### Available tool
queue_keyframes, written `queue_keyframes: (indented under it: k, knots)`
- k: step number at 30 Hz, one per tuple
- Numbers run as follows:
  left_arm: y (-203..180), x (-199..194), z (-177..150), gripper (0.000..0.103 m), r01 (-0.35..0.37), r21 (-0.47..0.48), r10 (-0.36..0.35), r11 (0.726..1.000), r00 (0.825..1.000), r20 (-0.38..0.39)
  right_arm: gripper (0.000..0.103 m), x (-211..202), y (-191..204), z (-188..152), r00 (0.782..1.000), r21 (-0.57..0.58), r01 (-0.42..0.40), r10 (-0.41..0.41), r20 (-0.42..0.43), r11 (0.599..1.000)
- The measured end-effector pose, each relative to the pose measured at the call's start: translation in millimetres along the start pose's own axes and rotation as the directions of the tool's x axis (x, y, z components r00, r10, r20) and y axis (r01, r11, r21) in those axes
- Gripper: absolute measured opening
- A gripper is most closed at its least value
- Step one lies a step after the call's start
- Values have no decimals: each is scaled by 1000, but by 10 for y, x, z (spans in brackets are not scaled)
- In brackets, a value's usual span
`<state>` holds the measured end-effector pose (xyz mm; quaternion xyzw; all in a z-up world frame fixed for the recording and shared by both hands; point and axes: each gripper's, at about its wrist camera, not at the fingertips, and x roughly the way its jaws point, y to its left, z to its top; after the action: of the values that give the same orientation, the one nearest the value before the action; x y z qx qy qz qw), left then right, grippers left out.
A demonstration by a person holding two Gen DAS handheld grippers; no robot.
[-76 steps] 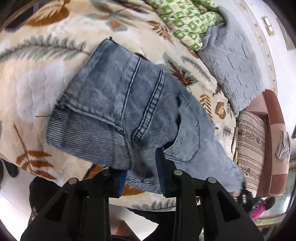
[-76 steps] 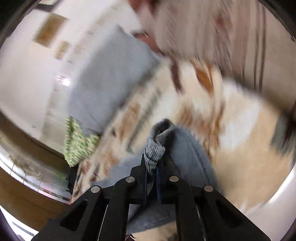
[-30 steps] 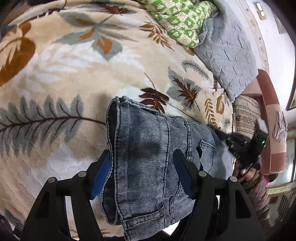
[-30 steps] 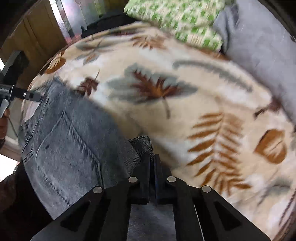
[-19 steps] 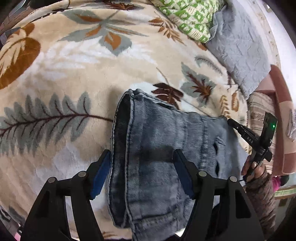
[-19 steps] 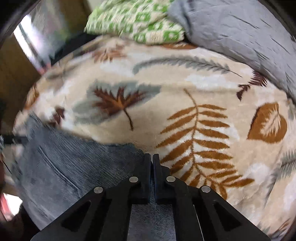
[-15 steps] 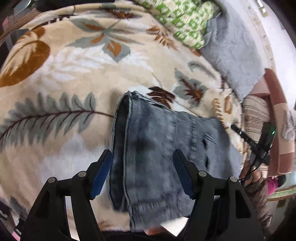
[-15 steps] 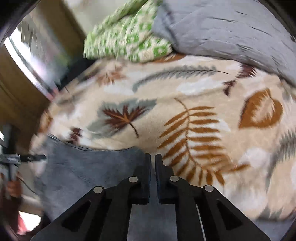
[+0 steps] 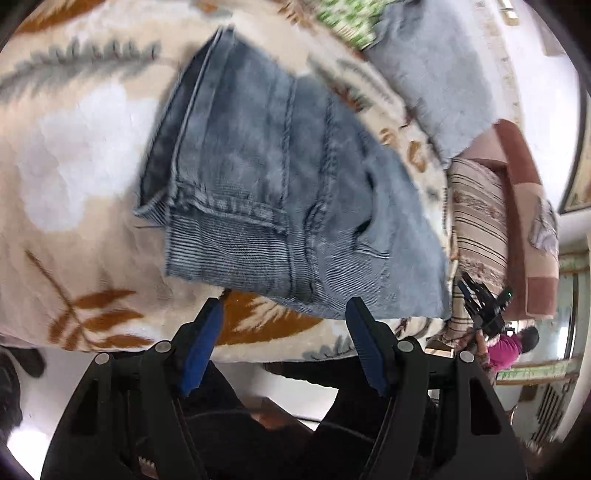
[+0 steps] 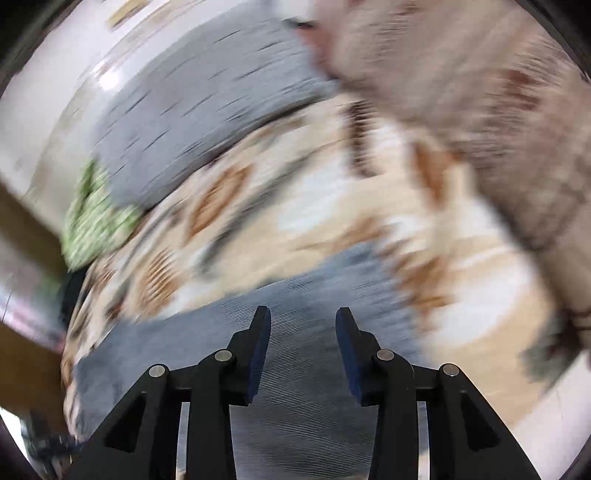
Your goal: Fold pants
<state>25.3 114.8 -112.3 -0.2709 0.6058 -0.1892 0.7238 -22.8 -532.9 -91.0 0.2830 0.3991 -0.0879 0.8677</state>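
Observation:
The grey-blue denim pants (image 9: 280,192) lie folded in a compact stack on the leaf-patterned blanket (image 9: 85,155). My left gripper (image 9: 286,314) is open and empty, pulled back just off the near edge of the pants, over the bed's edge. In the blurred right wrist view my right gripper (image 10: 303,321) is open and empty above the pants (image 10: 303,295), with denim showing between and below its fingers. My right gripper also shows at the pants' right end in the left wrist view (image 9: 484,299).
A grey quilted pillow (image 9: 436,74) and a green patterned cloth (image 9: 347,14) lie at the bed's far side. A striped cushion (image 9: 476,218) and a brown headboard (image 9: 524,206) stand at the right. The floor (image 9: 66,373) shows below the bed's edge.
Both grippers have let go of the pants. My right gripper has opened from shut and swung away fast. My left gripper has drawn back off the denim toward the bed's edge.

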Motion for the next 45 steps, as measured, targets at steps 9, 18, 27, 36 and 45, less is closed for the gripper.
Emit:
queue_keyframes:
  k: [9,18,27,36,45]
  knots:
    - [-133,162,174,64,-77,-87,79,993,997,12,26,621,-83,232,994,-38,94,-96,-60,995]
    - [-146,223,200,60,-212,-77,216,974,975,54,15,778,126,294,988,-162,132,-143,-56,978]
    - [-527,-116,-261,60,-111,179,109,978,994,20,43,-146,-228,-54,997,-2,-38,38,72,999]
    - [-1850,310,-212,68,-125,510,158,851,987,-21,55,-531,-848,-751,984,219,-158,135,114,963]
    - [-3139,1435,-9,68,-120,650,276,750,951,-142,61,-99,-1113,-1159,922,407,-384,369,117,829]
